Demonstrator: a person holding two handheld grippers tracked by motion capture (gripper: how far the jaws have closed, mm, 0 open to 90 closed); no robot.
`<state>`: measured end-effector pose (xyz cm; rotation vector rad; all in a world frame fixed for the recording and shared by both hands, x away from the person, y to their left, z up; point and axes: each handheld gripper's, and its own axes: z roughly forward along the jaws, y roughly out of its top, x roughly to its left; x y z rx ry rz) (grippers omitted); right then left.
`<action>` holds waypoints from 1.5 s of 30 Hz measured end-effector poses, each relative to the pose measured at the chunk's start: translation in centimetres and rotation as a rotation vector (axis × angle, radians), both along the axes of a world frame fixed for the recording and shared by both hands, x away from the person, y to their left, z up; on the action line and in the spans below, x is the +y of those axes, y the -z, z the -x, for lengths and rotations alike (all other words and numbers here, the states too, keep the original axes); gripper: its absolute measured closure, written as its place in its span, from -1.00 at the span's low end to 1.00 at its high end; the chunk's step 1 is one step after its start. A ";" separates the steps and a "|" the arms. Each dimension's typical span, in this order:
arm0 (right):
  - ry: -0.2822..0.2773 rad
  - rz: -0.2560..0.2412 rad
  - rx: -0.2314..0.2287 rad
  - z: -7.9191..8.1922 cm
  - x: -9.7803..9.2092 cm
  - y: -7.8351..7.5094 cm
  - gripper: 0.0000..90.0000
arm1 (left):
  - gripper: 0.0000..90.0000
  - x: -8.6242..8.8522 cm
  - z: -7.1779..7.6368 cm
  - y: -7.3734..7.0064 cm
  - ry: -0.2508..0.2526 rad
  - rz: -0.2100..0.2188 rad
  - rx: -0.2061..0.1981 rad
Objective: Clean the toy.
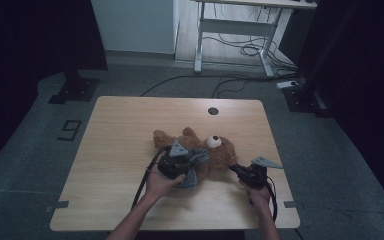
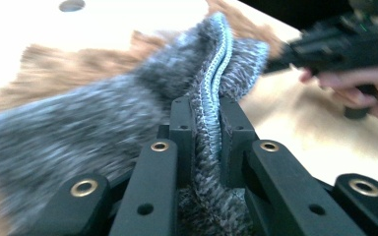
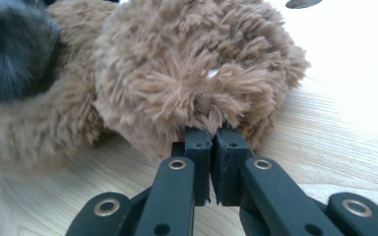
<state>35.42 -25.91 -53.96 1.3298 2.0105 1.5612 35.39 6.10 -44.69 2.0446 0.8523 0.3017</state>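
A brown teddy bear (image 1: 222,150) lies on its back in the middle of the wooden table (image 1: 125,130), its white muzzle up. A grey knit garment (image 1: 198,159) is on its body. My left gripper (image 1: 187,162) reaches in from the near side and is shut on a fold of the grey knit (image 2: 103,123), whose ribbed edge runs up between the jaws of that left gripper (image 2: 206,110). My right gripper (image 1: 232,167) is at the bear's head on the right. In the right gripper view this gripper (image 3: 211,135) is shut on a tuft of the bear's fur (image 3: 192,64).
A round cable hole (image 1: 213,111) sits near the table's far edge. Beyond the table stand a white desk frame (image 1: 240,25) with floor cables and black stand bases (image 1: 72,90) on both sides. Bare wood surrounds the bear.
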 end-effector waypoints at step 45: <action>0.001 0.024 -0.001 -1.2 2.7 -2.2 -0.70 | 0.78 5.7 0.6 3.8 -0.101 0.000 0.042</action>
